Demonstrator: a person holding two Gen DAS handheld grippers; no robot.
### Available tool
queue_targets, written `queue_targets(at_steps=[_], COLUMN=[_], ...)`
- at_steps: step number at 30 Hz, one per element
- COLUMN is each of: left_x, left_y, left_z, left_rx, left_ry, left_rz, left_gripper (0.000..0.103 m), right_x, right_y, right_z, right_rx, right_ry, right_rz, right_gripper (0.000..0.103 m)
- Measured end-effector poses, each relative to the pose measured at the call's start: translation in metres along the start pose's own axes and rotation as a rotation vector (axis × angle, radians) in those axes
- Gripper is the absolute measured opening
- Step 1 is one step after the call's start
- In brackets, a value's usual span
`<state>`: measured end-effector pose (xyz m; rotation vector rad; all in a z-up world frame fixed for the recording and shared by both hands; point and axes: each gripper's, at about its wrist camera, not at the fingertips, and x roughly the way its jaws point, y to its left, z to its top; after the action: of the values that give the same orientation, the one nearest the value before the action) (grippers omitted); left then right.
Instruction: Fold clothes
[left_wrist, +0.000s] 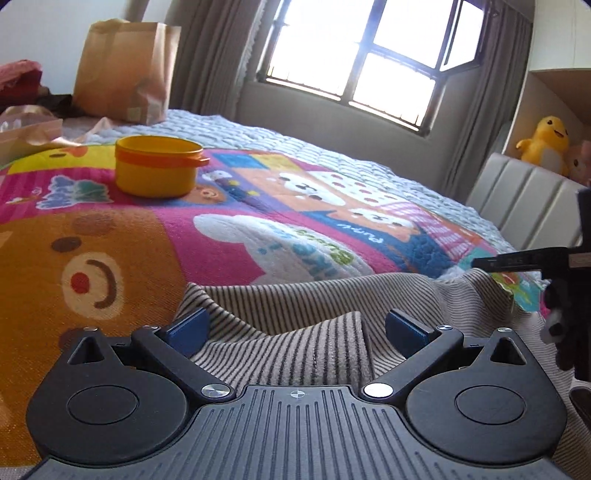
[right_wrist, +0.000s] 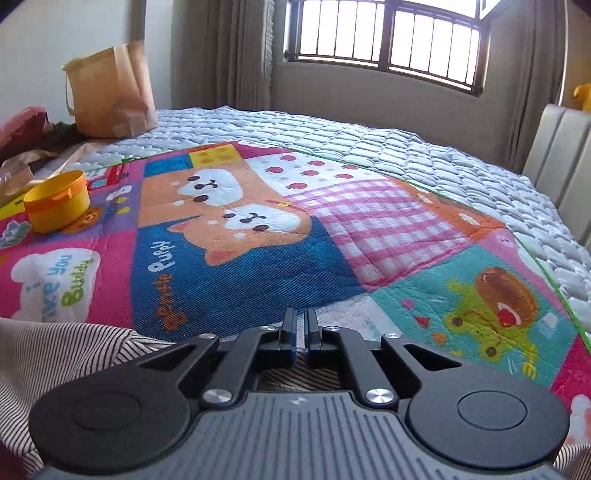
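A beige garment with thin dark stripes (left_wrist: 295, 306) lies bunched on the colourful cartoon play mat (left_wrist: 258, 206) on the bed. My left gripper (left_wrist: 297, 330) is open, its blue pads (left_wrist: 188, 328) wide apart over a fold of the garment. My right gripper (right_wrist: 300, 343) has its jaws shut together. The striped cloth (right_wrist: 55, 354) lies to its left and shows under its fingers (right_wrist: 295, 380). I cannot tell whether cloth is pinched between the pads. The right gripper also shows at the right edge of the left wrist view (left_wrist: 517, 258), above the garment's edge.
A yellow round tub (left_wrist: 157, 166) stands on the mat at the far left, also seen in the right wrist view (right_wrist: 57, 201). A brown paper bag (left_wrist: 125, 70) stands at the back left. A padded headboard (left_wrist: 524, 206) and a yellow plush duck (left_wrist: 546, 142) are at the right.
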<state>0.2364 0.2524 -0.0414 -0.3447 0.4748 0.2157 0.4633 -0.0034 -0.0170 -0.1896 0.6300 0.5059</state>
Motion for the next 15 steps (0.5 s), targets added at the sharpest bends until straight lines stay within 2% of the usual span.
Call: queue_targets(at_steps=[2, 4, 7, 11, 15], left_x=[0.000, 0.000, 0.002, 0.004, 0.005], left_y=[-0.002, -0.004, -0.005, -0.006, -0.011], left_z=[-0.001, -0.001, -0.001, -0.003, -0.001], left_rx=[0.007, 0.017, 0.017, 0.019, 0.038], left_ry=[-0.001, -0.002, 0.000, 0.002, 0.014], left_rz=[0.007, 0.013, 0.016, 0.024, 0.044], left_gripper=[0.103, 0.103, 0.103, 0.103, 0.103], right_x=[-0.030, -0.073, -0.133, -0.186, -0.202], right_y=[-0.013, -0.026, -0.040, -0.052, -0.048], right_z=[-0.005, -0.014, -0.037, -0.083, -0.128], right_rx=[0.005, -0.034, -0.124, -0.207, -0.223], right_ry=[-0.032, -0.070, -0.085, -0.016, 0.056], right_rz=[-0.001, -0.013, -0.047, -0.056, -0.024], right_gripper=[0.017, 0.036, 0.048, 0.060, 0.061])
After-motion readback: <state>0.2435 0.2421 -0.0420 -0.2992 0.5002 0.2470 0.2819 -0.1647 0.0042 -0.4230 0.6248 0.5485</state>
